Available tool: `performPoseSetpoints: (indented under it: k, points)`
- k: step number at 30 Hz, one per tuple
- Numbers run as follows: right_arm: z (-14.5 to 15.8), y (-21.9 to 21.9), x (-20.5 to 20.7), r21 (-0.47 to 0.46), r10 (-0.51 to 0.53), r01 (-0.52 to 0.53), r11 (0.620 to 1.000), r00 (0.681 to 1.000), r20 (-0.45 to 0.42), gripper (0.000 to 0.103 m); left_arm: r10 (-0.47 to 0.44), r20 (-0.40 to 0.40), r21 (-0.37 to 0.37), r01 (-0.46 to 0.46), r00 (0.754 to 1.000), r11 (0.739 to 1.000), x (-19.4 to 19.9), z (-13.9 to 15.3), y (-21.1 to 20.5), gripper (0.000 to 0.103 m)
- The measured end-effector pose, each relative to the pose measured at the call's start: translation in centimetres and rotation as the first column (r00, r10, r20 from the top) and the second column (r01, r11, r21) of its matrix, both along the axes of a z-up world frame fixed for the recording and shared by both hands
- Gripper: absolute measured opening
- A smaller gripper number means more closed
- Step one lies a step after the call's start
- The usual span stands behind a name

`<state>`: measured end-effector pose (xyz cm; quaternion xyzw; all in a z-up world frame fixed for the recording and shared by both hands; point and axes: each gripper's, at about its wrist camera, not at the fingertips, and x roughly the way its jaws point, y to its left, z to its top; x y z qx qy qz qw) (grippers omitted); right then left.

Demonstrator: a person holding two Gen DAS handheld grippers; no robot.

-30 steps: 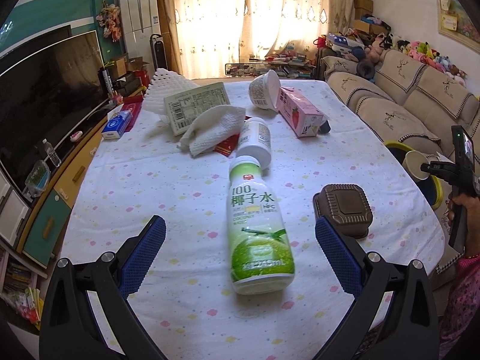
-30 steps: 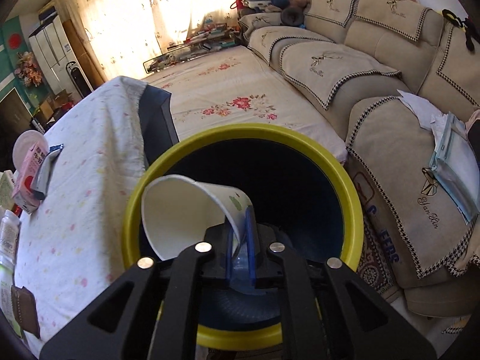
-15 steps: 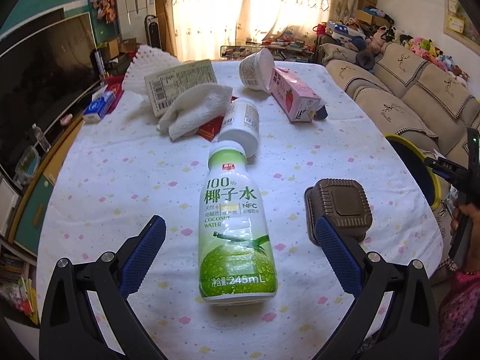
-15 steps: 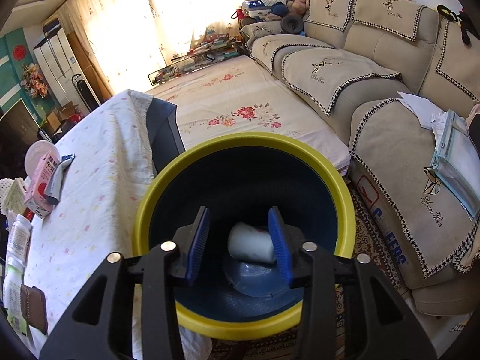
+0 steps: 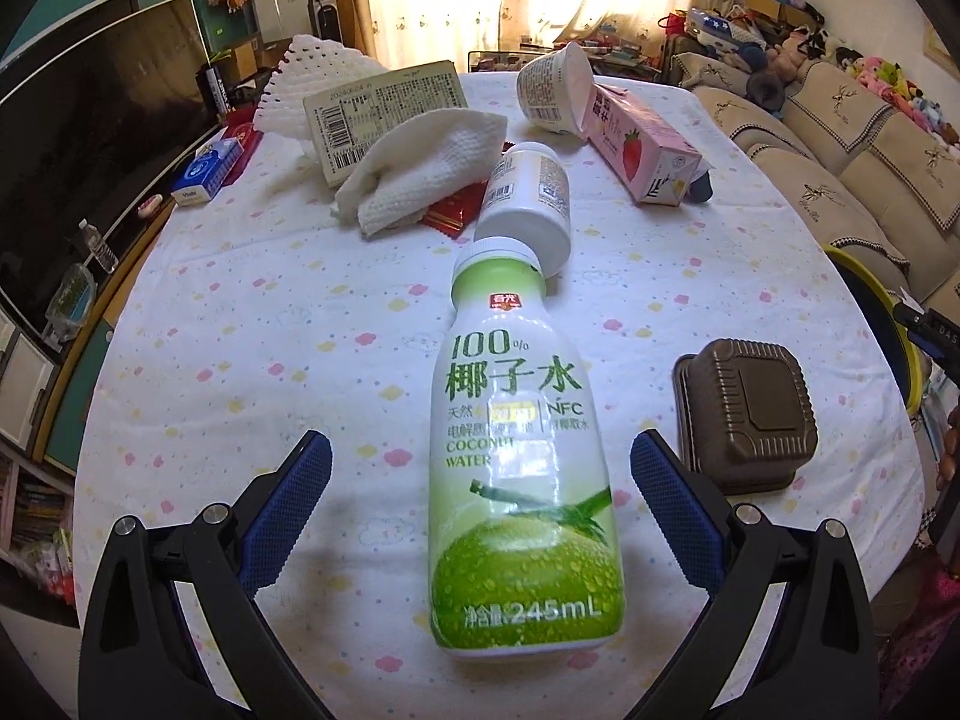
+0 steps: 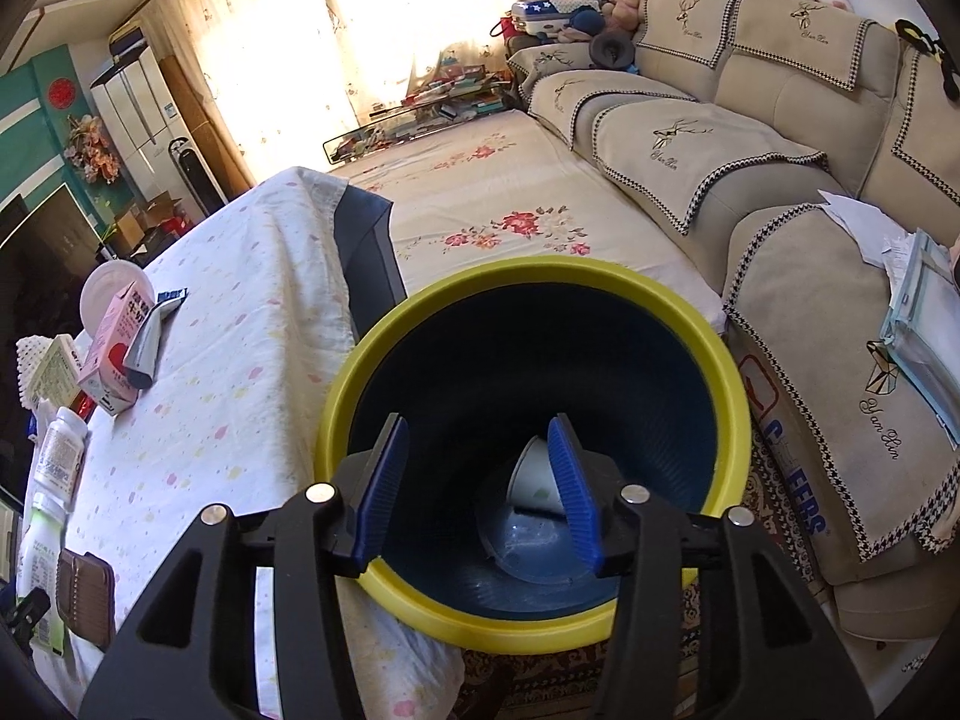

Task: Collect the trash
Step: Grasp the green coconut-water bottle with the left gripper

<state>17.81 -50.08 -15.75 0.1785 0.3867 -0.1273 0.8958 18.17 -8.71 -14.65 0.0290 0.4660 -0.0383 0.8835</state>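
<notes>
Released from your right gripper, the paper cup now lies at the bottom of the yellow-rimmed bin, where 1 second ago it was pinched above the rim; those jaws are opening, with nothing between them. Your left gripper has closed in on the coconut water bottle, which fills far more of its view than before.

Its 2 fingers are spread wide and straddle the bottle without touching it, a stance that looks chosen for a squeeze across the body. The bottle lies on its side on the dotted tablecloth, cap touching a tipped white pill bottle that may roll when you lift.

Just beside the right finger sits a brown plastic container, close enough to snag. Farther off wait a crumpled paper towel, a strawberry milk carton and a tipped yogurt cup. The bin stands at the table's edge, by the sofa.
</notes>
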Motion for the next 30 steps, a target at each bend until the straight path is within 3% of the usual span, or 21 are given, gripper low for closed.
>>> performPoseSetpoints:
  k: [2, 11, 13, 21, 30]
  points:
    - [-0.1, 0.2, 0.0, 0.002, 0.007, -0.007, 1.000, 1.000, -0.003, 0.047, 0.006, -0.009, -0.001, -0.006, 1.000, 1.000, 0.6, -0.1, 0.2, 0.097]
    - [-0.5, 0.8, 0.1, 0.009, 0.024, -0.024, 1.000, 1.000, -0.012, 0.048, 0.004, -0.073, -0.010, -0.004, 0.997, 1.000, 2.0, -0.7, 0.2, 0.063]
    - [-0.5, 0.8, 0.1, 0.011, 0.027, -0.027, 1.000, 1.000, -0.013, 0.048, 0.000, -0.081, -0.024, -0.002, 0.997, 1.000, 2.0, -0.7, 0.3, 0.052]
    - [-0.8, 0.9, -0.4, 0.026, 0.036, -0.035, 0.999, 0.999, -0.014, 0.048, -0.019, -0.074, -0.041, 0.016, 0.997, 0.999, 0.8, -0.1, 0.6, 0.051]
    - [0.4, 0.5, -2.8, 0.022, 0.027, -0.028, 0.999, 0.999, 0.026, 0.048, -0.097, -0.006, -0.060, 0.097, 0.995, 0.993, -1.2, 3.3, -1.1, 0.051]
